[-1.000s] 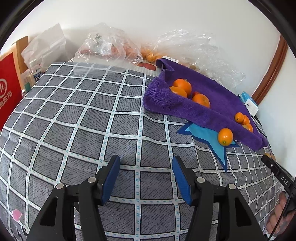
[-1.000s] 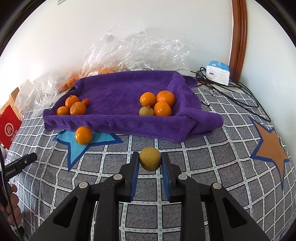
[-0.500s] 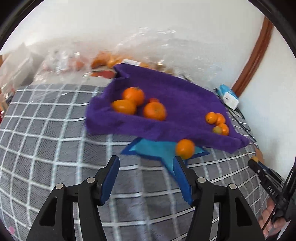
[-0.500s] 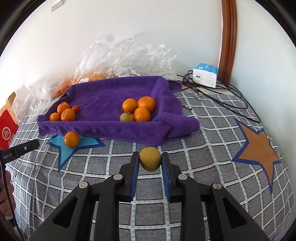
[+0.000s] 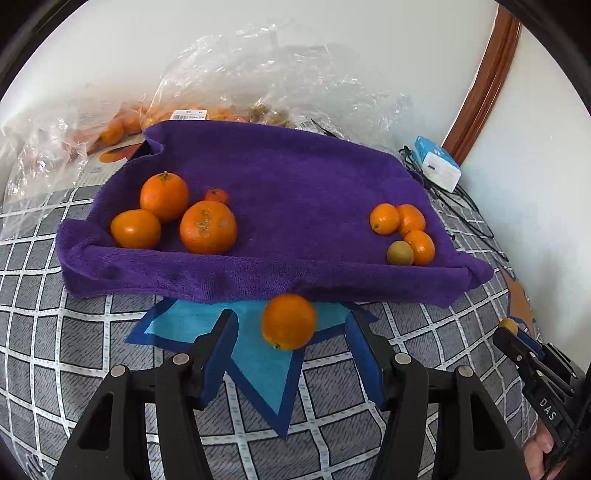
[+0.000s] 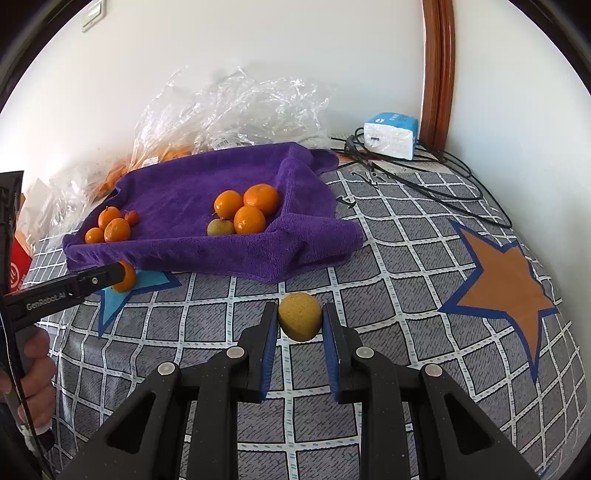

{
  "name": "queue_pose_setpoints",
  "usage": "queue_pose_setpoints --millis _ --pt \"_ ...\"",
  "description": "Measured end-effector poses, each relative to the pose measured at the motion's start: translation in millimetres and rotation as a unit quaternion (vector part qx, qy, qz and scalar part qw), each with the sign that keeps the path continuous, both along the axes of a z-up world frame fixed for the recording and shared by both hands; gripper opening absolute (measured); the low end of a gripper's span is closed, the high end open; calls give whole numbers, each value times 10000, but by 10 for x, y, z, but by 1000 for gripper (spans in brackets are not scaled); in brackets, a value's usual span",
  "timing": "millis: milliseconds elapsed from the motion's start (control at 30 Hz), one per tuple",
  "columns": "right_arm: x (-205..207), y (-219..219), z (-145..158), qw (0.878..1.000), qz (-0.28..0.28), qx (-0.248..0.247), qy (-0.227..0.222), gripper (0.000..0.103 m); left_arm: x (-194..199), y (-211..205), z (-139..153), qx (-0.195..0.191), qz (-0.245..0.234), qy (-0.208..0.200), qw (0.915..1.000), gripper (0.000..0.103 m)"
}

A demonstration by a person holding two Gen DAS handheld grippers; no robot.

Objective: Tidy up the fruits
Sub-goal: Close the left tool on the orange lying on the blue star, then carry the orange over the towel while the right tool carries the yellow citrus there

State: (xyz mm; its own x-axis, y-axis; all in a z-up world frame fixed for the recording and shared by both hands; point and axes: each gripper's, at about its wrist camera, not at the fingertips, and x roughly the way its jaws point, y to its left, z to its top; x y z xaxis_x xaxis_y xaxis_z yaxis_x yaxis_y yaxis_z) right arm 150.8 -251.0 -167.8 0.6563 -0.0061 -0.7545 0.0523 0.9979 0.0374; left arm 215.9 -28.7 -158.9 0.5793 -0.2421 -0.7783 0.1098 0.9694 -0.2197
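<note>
Below towel edge (image 5: 258, 284), lone orange (image 5: 289, 321), left gripper (image 5: 291, 332) astride

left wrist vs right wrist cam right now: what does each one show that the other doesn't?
Left wrist only: the open left gripper framing the loose orange on the blue star, jaws apart and not touching it.

Right wrist only: the right gripper shut on a yellowish fruit, the orange star on the cover, and a wall switch plate.

Both: the purple towel with two fruit clusters, the plastic bags, the white-and-blue box with cables.
</note>
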Motion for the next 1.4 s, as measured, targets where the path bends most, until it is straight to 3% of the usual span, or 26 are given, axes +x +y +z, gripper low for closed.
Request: queue_pose_setpoints --millis 133,300,633,967,1200,1400 --pt "36 0 -34 10000 23 30 48 24 45 -62 -56 116 -8 82 9999 56" --pt "63 6 -57 10000 40 18 74 24 77 -127 -117 324 93 184 9993 33" --pt "117 108 -89 9997 89 137 163 24 -62 102 100 235 181 -54 9995 32" --pt "475 276 295 9995 263 56 -163 24 34 588 508 -67 558 -243 9981 32" --pt "979 339 431 9990 343 17 -286 24 381 865 607 -173 815 -311 9960 32" --pt "1407 325 392 9988 417 132 -216 24 740 926 507 -197 833 -201 9961 32"
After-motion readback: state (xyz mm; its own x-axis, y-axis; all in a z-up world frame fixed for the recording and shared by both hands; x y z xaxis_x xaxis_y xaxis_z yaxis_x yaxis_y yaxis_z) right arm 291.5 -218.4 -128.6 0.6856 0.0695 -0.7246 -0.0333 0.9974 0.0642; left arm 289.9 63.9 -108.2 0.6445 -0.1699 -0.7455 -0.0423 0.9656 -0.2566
